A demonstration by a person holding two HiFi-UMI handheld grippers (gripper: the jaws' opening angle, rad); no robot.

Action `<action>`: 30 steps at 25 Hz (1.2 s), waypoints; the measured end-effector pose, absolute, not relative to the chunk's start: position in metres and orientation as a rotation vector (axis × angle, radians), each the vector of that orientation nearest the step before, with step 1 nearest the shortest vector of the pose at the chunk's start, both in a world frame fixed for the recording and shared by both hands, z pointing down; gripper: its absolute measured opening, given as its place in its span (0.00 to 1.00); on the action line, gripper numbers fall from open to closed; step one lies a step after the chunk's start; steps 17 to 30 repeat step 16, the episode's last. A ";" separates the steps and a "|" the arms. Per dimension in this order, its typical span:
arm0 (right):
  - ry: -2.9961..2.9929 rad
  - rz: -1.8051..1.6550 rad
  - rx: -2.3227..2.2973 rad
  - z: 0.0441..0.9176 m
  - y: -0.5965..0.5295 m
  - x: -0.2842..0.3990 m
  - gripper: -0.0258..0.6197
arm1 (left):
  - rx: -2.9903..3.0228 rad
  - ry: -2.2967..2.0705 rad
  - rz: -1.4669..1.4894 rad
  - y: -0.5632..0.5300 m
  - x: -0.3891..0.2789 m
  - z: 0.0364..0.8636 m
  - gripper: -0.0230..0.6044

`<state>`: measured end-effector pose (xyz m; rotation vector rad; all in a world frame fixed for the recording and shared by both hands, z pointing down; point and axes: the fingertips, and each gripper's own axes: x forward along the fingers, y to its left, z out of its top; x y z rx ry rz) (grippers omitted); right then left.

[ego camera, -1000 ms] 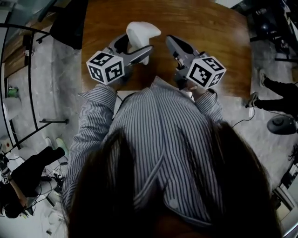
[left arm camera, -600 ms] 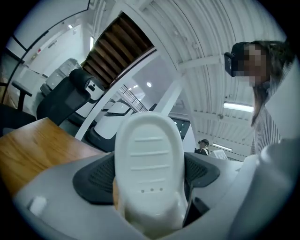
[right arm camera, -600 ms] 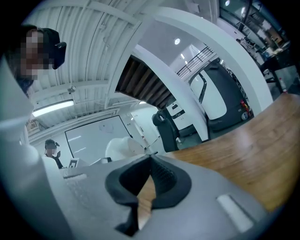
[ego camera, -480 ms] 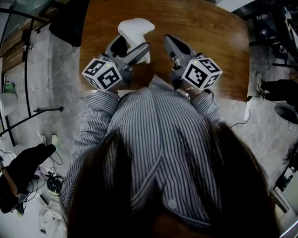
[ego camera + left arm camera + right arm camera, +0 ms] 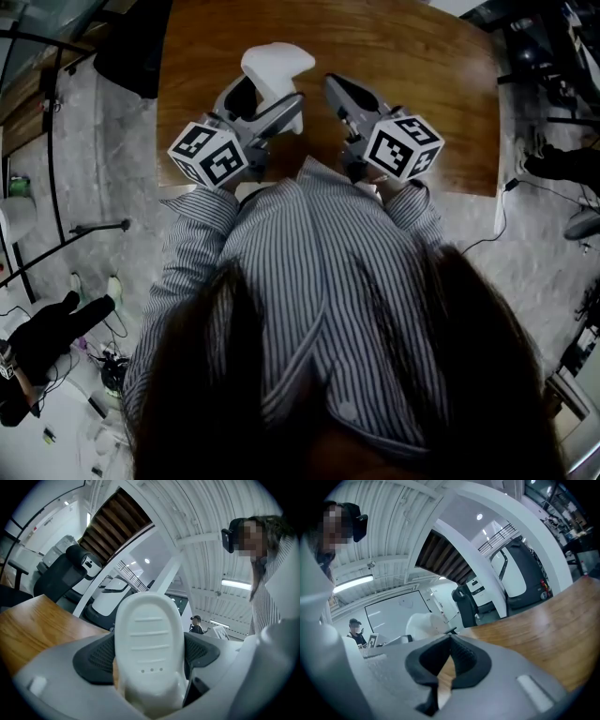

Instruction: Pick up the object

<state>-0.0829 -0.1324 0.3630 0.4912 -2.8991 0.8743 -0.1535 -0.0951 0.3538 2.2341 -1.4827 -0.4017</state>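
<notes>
The object is a white moulded plastic piece with shallow ribs and three small dots on its face. My left gripper is shut on its lower end, and the dark pads press it from both sides. The free end points up and away over the wooden table. My right gripper sits just right of it, apart from it, jaws shut with nothing between them. From the right gripper view the white piece shows to the left.
The table's near edge runs right in front of the person's striped shirt. A dark chair stands at the table's far left corner. Grey floor with cables lies to both sides.
The left gripper has drawn back slightly toward the person with the white piece still in it. The right gripper has hardly moved.
</notes>
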 end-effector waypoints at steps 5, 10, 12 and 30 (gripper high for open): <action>-2.893 0.853 0.537 0.368 -0.135 -0.075 0.04 | 2.229 -1.466 -0.421 -0.093 -0.150 0.359 0.75; -2.882 0.837 0.530 0.365 -0.131 -0.088 0.04 | 2.227 -1.441 -0.426 -0.092 -0.158 0.359 0.75; -2.881 0.841 0.530 0.365 -0.130 -0.089 0.04 | 2.222 -1.441 -0.426 -0.091 -0.161 0.360 0.75; -2.873 0.858 0.525 0.369 -0.132 -0.078 0.04 | 2.209 -1.454 -0.418 -0.093 -0.152 0.363 0.75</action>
